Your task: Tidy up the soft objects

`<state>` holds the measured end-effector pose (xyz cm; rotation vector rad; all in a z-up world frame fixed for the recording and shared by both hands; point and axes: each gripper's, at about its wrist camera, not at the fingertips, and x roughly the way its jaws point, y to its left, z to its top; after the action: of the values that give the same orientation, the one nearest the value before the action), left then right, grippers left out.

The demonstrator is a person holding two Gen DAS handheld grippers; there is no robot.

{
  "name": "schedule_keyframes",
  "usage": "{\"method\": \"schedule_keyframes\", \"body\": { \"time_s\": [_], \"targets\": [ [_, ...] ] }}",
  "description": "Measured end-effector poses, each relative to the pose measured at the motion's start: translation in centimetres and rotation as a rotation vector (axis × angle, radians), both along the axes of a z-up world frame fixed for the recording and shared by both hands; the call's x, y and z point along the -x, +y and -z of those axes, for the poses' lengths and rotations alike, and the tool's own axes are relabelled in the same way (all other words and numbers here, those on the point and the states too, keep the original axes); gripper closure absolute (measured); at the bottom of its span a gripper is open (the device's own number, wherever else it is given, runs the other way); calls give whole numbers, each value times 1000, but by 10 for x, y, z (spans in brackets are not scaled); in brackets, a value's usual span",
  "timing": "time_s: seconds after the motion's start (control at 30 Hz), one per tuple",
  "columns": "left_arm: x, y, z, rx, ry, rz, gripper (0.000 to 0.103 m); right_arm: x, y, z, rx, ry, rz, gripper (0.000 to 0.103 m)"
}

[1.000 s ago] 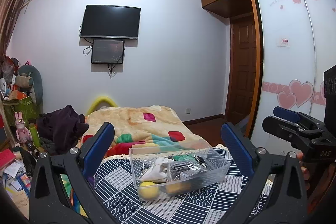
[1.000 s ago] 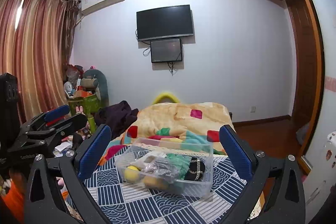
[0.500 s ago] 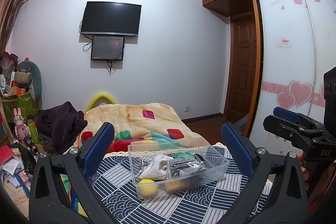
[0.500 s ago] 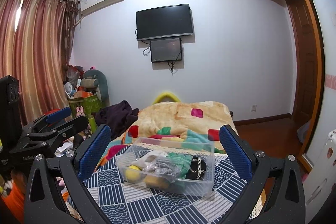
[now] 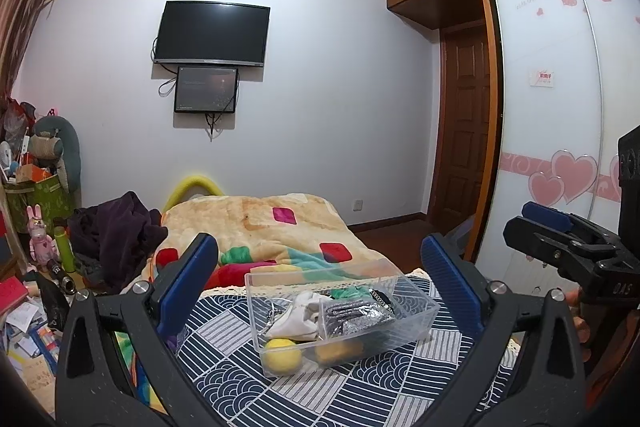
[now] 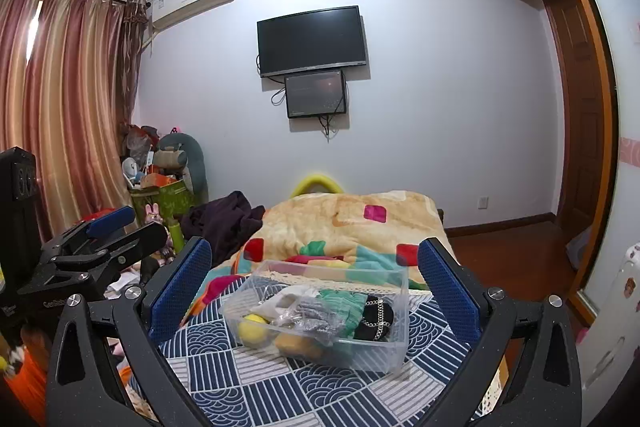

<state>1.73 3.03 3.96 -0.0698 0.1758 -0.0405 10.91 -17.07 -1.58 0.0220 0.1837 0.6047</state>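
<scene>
A clear plastic bin [image 5: 416,323] [image 6: 396,347] sits on a blue patterned cloth [image 5: 248,379] [image 6: 280,387]. Inside lie a yellow ball [image 5: 282,355] [image 6: 253,331], an orange soft piece [image 5: 338,349] [image 6: 296,343], a white cloth [image 5: 298,317], a grey sparkly item [image 5: 354,313] [image 6: 316,319], a green cloth [image 6: 346,305] and a black piece with a chain [image 6: 374,319]. My left gripper [image 5: 320,291] is open and empty, held back from the bin. My right gripper [image 6: 314,291] is open and empty too. Each gripper shows at the edge of the other's view.
A bed with a colourful blanket [image 5: 272,223] lies beyond the cloth. Dark clothes [image 5: 116,231] and clutter with a green box [image 5: 36,203] stand at the left. A wardrobe with heart stickers [image 5: 560,147] and a door [image 5: 464,131] are at the right.
Both grippers have drifted slightly; the bin sits a little differently in each view. Both stay open and empty.
</scene>
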Motion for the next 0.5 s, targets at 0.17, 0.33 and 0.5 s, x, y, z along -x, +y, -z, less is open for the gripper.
{"method": "schedule_keyframes", "body": {
  "time_s": [0.17,0.33,0.5],
  "targets": [
    [0,1,1,8,7,3,0,1,0,0,0,-2,1,0],
    [-2,1,1,9,19,19,0,1,1,-2,-3,-3,0,0],
    [-3,-2,2,2,30,29,0,2,1,-2,-1,0,1,0]
  ]
}}
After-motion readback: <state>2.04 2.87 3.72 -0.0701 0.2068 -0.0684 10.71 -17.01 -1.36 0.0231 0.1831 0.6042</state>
